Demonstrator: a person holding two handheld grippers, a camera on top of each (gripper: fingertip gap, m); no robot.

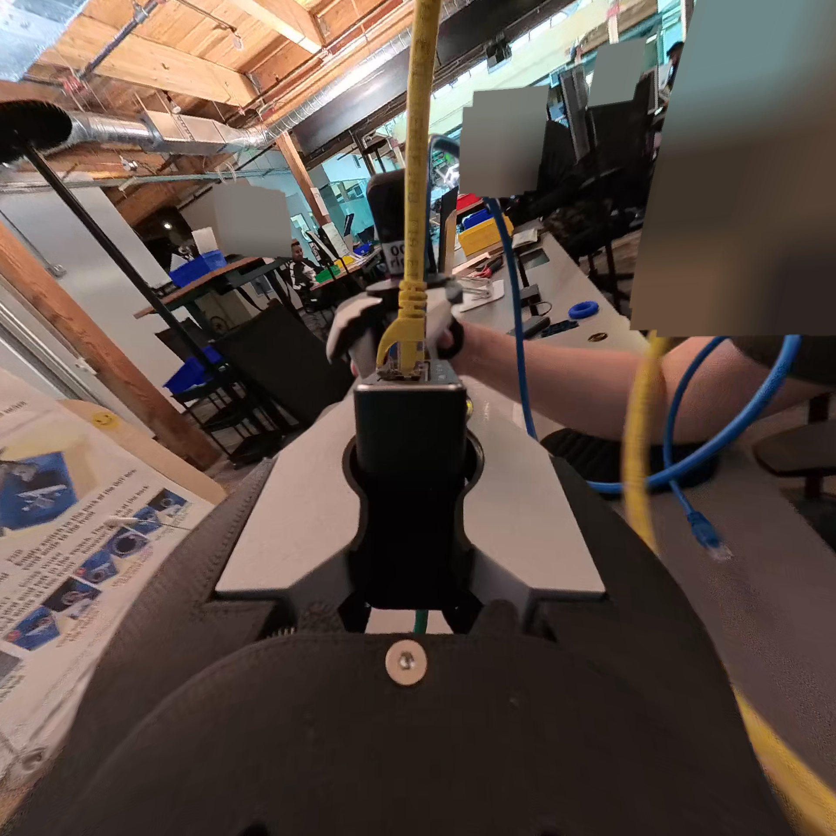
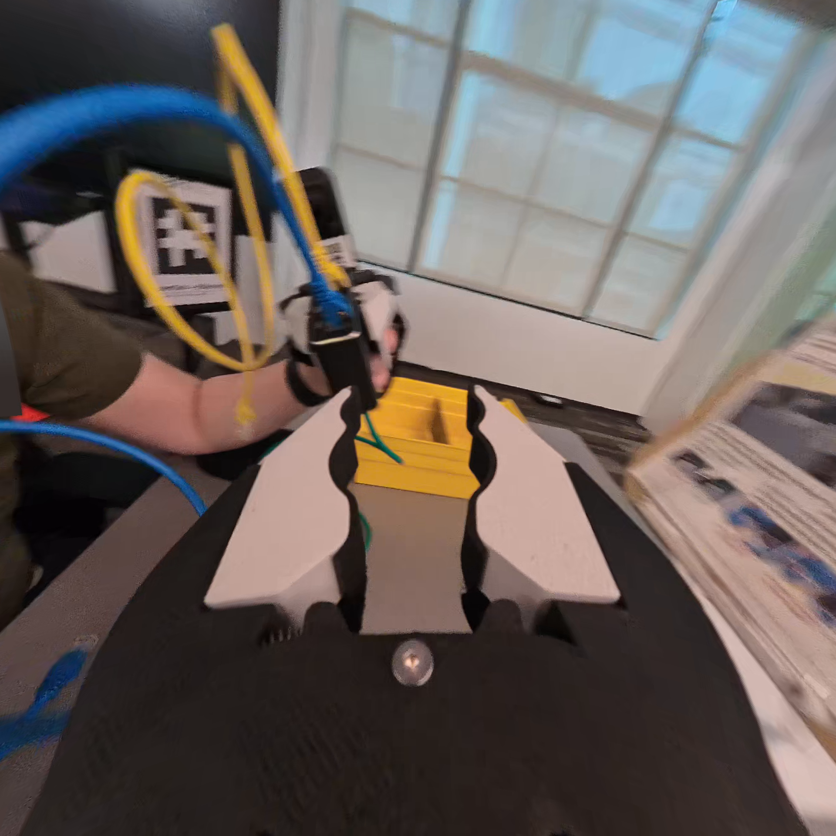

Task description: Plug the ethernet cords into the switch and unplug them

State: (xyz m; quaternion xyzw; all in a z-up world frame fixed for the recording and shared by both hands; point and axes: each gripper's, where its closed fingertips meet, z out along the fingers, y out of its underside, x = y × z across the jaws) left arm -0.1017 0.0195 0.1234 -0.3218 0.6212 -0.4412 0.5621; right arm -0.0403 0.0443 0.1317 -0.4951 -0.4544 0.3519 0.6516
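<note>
My left gripper (image 1: 409,407) is shut on the black switch (image 1: 409,434) and holds it upright above the table. A yellow cord (image 1: 418,135) is plugged into the switch's top face. A bit of blue shows in the port behind the yellow plug. The blue cord (image 1: 520,339) hangs in loops, and one loose plug (image 1: 705,534) dangles at the right. My right gripper (image 2: 411,393) is open and empty, just short of the switch (image 2: 346,362). In that blurred view the blue cord (image 2: 135,104) and the yellow cord (image 2: 253,113) both run to the switch's top.
A yellow bin (image 2: 416,452) with a green wire (image 2: 384,448) sits on the table beyond my right gripper. A printed poster board (image 1: 68,543) leans at the left and also shows in the right wrist view (image 2: 746,497). The person's forearm (image 1: 565,371) reaches across. The gap from one gripper's tips to the other's is roughly 8 centimetres.
</note>
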